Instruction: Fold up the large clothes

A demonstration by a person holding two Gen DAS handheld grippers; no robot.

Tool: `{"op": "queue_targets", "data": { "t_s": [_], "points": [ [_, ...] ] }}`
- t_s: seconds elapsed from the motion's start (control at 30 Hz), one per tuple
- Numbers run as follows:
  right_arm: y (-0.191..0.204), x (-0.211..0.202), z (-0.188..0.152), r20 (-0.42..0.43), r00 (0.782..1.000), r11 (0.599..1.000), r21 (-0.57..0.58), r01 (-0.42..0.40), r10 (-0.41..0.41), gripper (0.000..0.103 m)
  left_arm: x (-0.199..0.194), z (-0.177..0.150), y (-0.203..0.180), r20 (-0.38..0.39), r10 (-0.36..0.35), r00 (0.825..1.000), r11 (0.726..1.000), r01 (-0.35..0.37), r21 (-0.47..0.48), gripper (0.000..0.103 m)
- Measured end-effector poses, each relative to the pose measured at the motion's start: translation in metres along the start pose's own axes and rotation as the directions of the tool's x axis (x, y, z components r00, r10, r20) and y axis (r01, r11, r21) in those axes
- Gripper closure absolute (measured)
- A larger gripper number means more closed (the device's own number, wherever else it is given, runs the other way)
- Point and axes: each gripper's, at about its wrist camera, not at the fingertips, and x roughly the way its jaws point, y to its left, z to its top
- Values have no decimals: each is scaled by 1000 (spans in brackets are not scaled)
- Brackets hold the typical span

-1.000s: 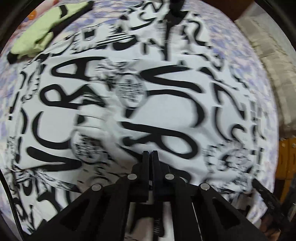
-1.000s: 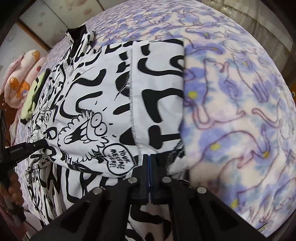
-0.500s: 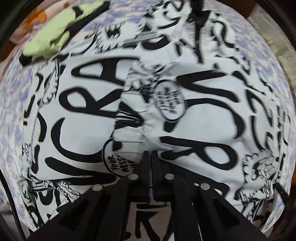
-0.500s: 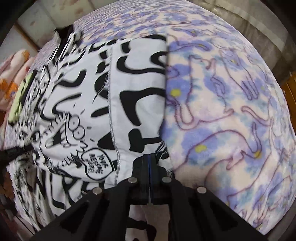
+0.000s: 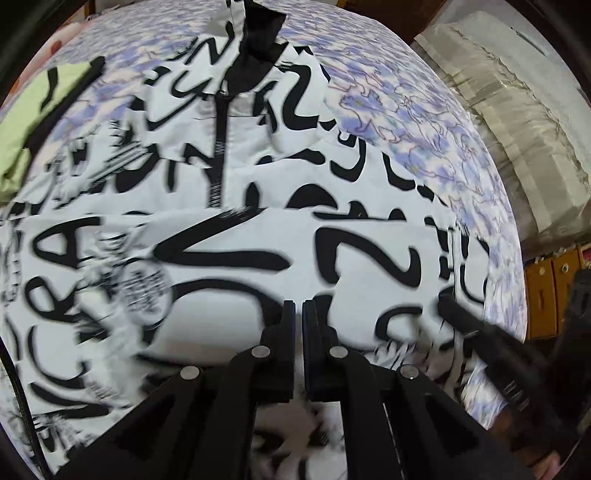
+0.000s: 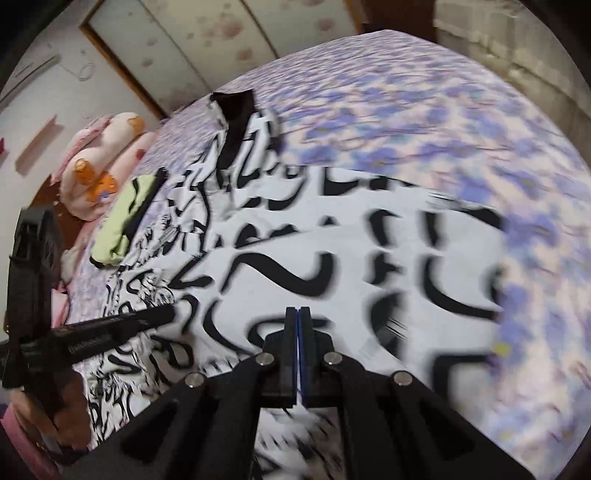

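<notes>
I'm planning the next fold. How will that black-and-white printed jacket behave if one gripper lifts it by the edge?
The printed jacket looks thin and already lies folded over itself, so it would probably droop rather than hold shape. Spread wide over the fleece blanket, it may drag or cling. Its zipper and black collar likely stay somewhat stiffer.

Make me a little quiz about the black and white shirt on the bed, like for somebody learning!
1. True or false: the black-and-white garment lies on a plain red blanket.
2. Which sits beside the garment, near the pink plush? A) a lime-green cloth B) a blue bucket C) a book
3. Fill in: the fingers of the right gripper are pressed ____.

Key: 1. False, the bedspread is purple-flowered. 2. A. 3. together; the left gripper is nearly closed too, and fabric shows below both.
</notes>
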Motion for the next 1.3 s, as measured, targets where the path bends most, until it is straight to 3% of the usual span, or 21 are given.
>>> {"op": "queue_targets", "data": {
  "t_s": [0.1, 0.3, 0.43, 0.7, 0.83, 0.9, 1.13, 1.23, 1.3],
  "points": [
    [7, 34, 3, -57, 997, 999, 16, -44, 45, 103, 32, 8, -8, -33, -8, 999, 999, 6, -53, 102],
    [5, 72, 1, -135, 990, 999, -24, -32, 28, 103, 64, 10, -1, -28, 39, 999, 993, -42, -114, 102],
    [-9, 56, 14, -88, 996, 1000, -29, 0, -3, 103, 56, 16, 11, 10, 109, 994, 986, -107, -130, 102],
    [-58, 26, 42, 12, 996, 996, -2, 84, -84, 103, 43, 21, 57, 57, 182, 982, 961, -165, -222, 102],
    [-79, 18, 43, 17, 997, 996, 37, 75, -76, 103, 41, 22, 63, 65, 274, 959, 948, -258, -186, 102],
    [-81, 15, 42, 28, 991, 991, 17, 130, -131, 103, 37, 20, 71, 64, 298, 952, 941, -282, -188, 102],
    [-120, 3, 38, 53, 985, 984, 78, 162, -166, 103, 27, 18, 89, 63, 342, 938, 920, -320, -229, 102],
    [-132, 0, 37, 52, 969, 969, 75, 236, -240, 103, 28, 20, 91, 63, 344, 937, 915, -319, -248, 102],
    [-142, 0, 36, 55, 977, 972, 122, 199, -207, 103, 28, 18, 90, 66, 354, 933, 911, -328, -250, 102]
  ]
}}
